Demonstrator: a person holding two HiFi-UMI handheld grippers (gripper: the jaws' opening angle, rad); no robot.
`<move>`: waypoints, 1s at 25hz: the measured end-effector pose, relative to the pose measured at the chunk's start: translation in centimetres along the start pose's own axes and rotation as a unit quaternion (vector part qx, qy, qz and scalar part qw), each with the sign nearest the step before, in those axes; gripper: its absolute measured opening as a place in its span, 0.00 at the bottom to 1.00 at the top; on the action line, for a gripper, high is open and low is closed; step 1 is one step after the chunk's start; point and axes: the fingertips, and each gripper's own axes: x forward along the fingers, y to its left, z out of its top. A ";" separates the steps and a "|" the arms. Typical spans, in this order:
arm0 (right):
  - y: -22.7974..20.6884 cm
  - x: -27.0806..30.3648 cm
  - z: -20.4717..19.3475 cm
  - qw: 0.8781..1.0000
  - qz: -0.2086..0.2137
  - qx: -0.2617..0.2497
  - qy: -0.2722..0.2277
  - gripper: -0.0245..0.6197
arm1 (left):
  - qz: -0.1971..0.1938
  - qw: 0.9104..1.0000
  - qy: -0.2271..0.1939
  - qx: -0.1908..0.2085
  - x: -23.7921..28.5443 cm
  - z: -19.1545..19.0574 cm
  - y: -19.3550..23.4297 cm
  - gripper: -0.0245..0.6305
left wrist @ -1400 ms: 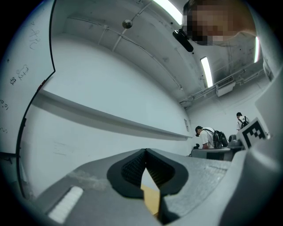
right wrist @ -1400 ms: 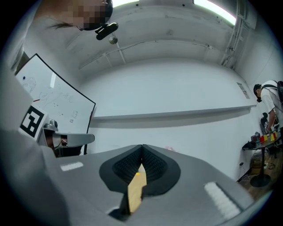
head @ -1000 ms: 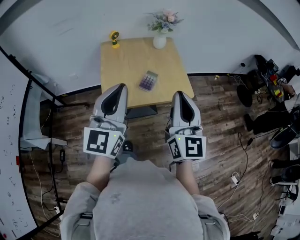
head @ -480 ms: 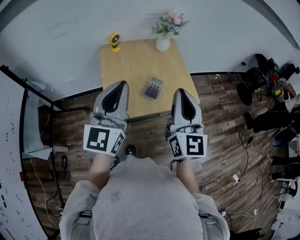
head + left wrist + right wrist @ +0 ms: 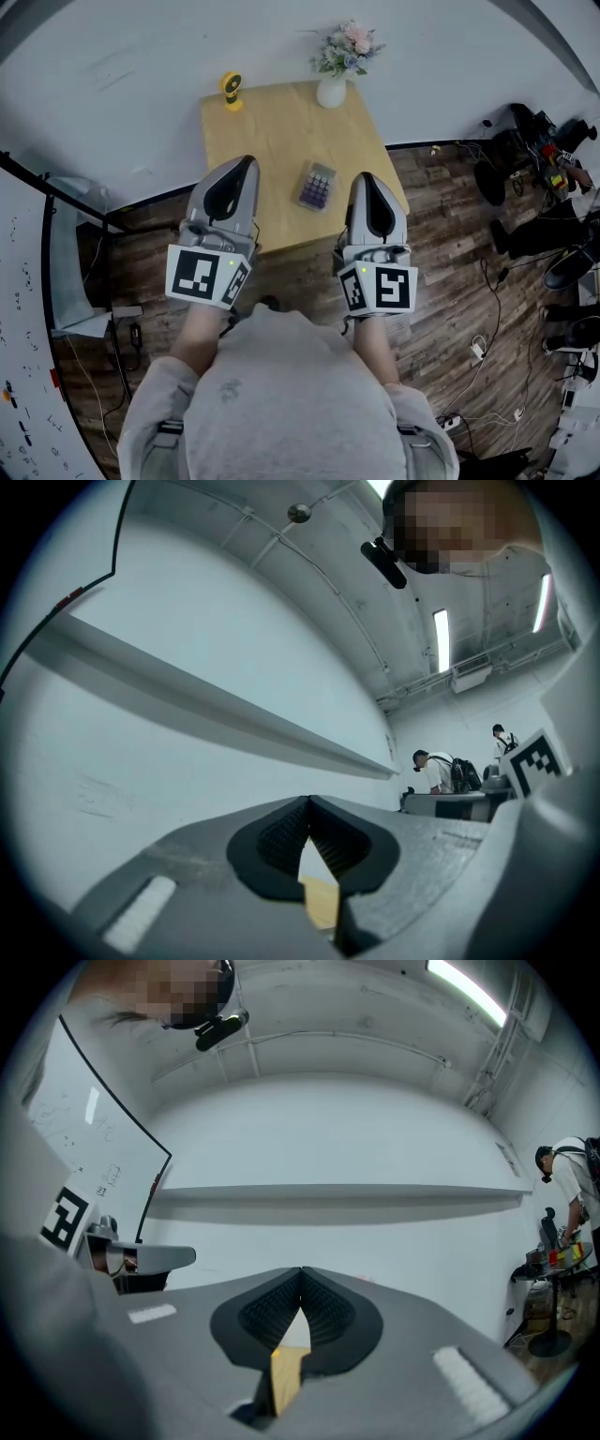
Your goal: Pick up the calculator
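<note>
In the head view, the calculator (image 5: 317, 186) lay on the tabletop (image 5: 267, 127), between the left gripper (image 5: 244, 163) and the right gripper (image 5: 367, 178) near their tips, touching neither. The left gripper view showed its jaws pressed together on nothing. The right gripper view showed its jaws likewise together, empty.

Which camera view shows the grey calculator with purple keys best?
The head view: the grey calculator lies whole on the wooden table. Both gripper views aim at the white wall and show none of it.
</note>
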 end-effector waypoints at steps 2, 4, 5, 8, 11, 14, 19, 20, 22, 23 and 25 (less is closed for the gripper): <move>0.2 0.5 -0.2 1.000 -0.005 -0.002 0.001 0.04 | -0.004 1.000 -0.001 -0.002 0.3 -0.2 0.6 0.05; 0.3 0.8 -0.6 1.000 -0.009 -0.004 0.004 0.04 | -0.008 1.000 0.002 -0.006 0.7 -0.6 1.1 0.05; 0.3 0.9 -0.8 1.000 -0.011 -0.004 0.007 0.04 | -0.010 1.000 0.004 -0.008 0.9 -0.8 1.2 0.05; 0.0 1.2 -1.4 1.000 -0.022 -0.003 0.016 0.04 | -0.022 1.000 0.012 -0.016 1.6 -1.7 1.2 0.05; -0.4 1.7 -1.9 0.999 -0.030 -0.004 0.024 0.04 | -0.032 0.999 0.021 -0.023 2.3 -2.5 1.3 0.05; -1.1 2.2 -2.9 0.999 -0.038 -0.002 0.037 0.04 | -0.039 0.998 0.032 -0.029 3.1 -3.6 1.3 0.04; -2.4 3.5 -4.7 0.997 -0.046 0.009 0.060 0.04 | -0.046 0.997 0.053 -0.036 5.0 -5.4 1.6 0.05; -2.7 3.9 -5.1 0.997 -0.046 0.012 0.065 0.04 | -0.047 0.997 0.057 -0.035 5.5 -5.7 1.7 0.05; -3.4 4.8 -6.1 0.996 -0.048 0.020 0.077 0.04 | -0.049 0.996 0.067 -0.036 6.4 -6.6 1.9 0.05; -3.8 5.2 -6.6 0.995 -0.049 0.024 0.085 0.04 | -0.050 0.995 0.074 -0.039 6.9 -7.1 2.0 0.05; -4.6 6.3 -7.8 0.993 -0.054 0.031 0.100 0.04 | -0.053 0.994 0.088 -0.042 8.0 -8.3 2.2 0.05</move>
